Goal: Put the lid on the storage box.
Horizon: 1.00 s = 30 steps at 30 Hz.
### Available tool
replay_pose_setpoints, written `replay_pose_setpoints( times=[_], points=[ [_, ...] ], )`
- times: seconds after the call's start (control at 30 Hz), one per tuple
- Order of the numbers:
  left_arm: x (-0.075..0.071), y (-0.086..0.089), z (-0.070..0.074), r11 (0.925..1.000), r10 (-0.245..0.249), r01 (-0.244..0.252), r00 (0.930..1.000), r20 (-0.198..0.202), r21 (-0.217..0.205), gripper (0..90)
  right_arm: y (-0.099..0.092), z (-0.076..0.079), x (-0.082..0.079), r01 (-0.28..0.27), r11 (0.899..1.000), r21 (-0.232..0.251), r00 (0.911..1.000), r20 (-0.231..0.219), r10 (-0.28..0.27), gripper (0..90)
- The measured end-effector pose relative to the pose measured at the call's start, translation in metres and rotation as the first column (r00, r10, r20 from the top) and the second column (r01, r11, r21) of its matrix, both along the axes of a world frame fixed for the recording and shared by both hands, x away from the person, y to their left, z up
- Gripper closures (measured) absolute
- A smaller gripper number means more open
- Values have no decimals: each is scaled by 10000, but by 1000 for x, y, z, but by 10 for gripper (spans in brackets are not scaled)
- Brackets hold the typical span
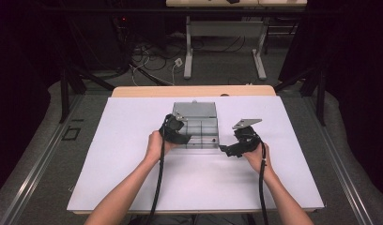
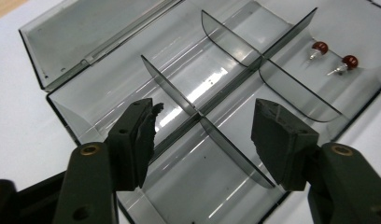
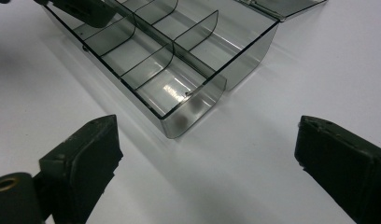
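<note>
Fingers (image 2: 277, 140) of the left gripper (image 2: 202, 135) stand half spread, empty, over a divider in the open clear box (image 1: 195, 125) mid-table (image 1: 133, 178); the right gripper (image 3: 207, 154) gapes wide beside it. 2 red studs (image 2: 333, 58) lie in a corner compartment.

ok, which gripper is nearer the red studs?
Left. The left gripper hangs over the box, whose far compartment holds the studs. The right gripper sits beside the box on the table.

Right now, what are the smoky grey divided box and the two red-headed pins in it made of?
Smoky grey divided box: probably rigid translucent plastic, glossy; the table shows through and glare streaks the floor. Two red-headed pins: glossy red bead heads, perhaps glass or plastic, on shiny metal-looking stems.
</note>
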<state>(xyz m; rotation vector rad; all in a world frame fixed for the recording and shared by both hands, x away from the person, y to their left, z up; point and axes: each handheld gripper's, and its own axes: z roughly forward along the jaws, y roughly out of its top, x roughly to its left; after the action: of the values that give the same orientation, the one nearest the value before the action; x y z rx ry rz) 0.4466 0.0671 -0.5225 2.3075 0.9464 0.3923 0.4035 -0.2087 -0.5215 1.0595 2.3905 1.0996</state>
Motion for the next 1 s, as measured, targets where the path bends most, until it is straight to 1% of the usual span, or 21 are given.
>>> replay_pose_setpoints(
  times=[0.07,0.17,0.23,0.27,0.3,0.33,0.37,0.4,0.5,0.53,0.6,0.63,0.67,0.7,0.8,0.83,0.87,0.9,0.93,0.97,1.0],
  points=[
    [3,-2,-2,10000,6,-5,10000,-87,35,440,-1,0,0,-52,10000,-24,10000,-60,52,66],
    [5,-5,-4,9999,-1,3,9998,-190,115,484,-1,0,0,8,10000,43,10000,3,-8,70],
    [6,-7,-5,9998,-17,21,9998,-197,188,499,0,0,0,50,10000,85,10000,4,-50,70],
    [7,-8,-6,9999,40,-37,9998,-214,128,508,0,0,0,5,10000,80,10000,8,-5,70],
    [7,-8,-7,9998,27,-23,9997,-226,195,515,-1,1,0,-44,10000,24,9999,-92,45,71],
    [8,-8,-8,9997,30,-25,9997,-257,223,517,0,0,0,-15,10000,81,10000,-41,16,71],
    [8,-9,-9,9998,46,-42,9997,-234,194,518,-1,1,0,-36,10000,33,9999,-116,36,71],
    [9,-9,-9,9997,32,-25,9996,-284,246,521,0,0,0,-9,10000,77,10000,-45,9,72],
    [10,-9,-11,9996,75,-68,9996,-254,275,536,0,0,0,-38,9998,193,10000,-77,40,74],
    [10,-9,-12,9996,96,-89,9997,-236,266,546,0,0,1,-21,9996,271,10000,-24,22,77],
    [11,-9,-12,9996,96,-90,9998,-192,286,560,0,0,1,27,9998,218,10000,40,-27,87],
    [11,-9,-12,9995,99,-94,9998,-158,314,566,0,0,1,9,9998,201,10000,11,-9,92],
    [11,-9,-13,9994,95,-90,9999,-140,346,576,0,1,1,5,9999,117,9999,-119,-3,100],
    [11,-9,-13,9993,90,-85,9999,-127,358,583,1,0,1,62,9998,194,10000,12,-63,107],
    [12,-10,-14,9994,99,-96,9999,-92,330,600,2,0,2,45,10000,88,10000,-47,-45,131],
    [12,-10,-13,9992,62,-58,9999,-88,399,602,2,0,3,91,9999,91,9999,77,-91,137],
    [12,-10,-13,9990,-5,8,10000,-66,444,605,2,1,3,139,9998,160,9999,-2,-139,142],
    [11,-12,-14,9985,-39,41,10000,-37,546,606,2,1,3,94,9997,214,10000,25,-95,148],
    [11,-14,-14,9977,-74,76,10000,-32,676,605,1,2,3,53,9999,148,10000,-59,-52,152],
    [11,-15,-15,9971,-99,97,9999,25,749,603,2,2,4,122,9997,216,9999,-19,-122,157],
    [11,-16,-15,9966,-109,109,9999,-5,815,598,2,2,4,96,9996,261,10000,-7,-96,172]
  ],
)
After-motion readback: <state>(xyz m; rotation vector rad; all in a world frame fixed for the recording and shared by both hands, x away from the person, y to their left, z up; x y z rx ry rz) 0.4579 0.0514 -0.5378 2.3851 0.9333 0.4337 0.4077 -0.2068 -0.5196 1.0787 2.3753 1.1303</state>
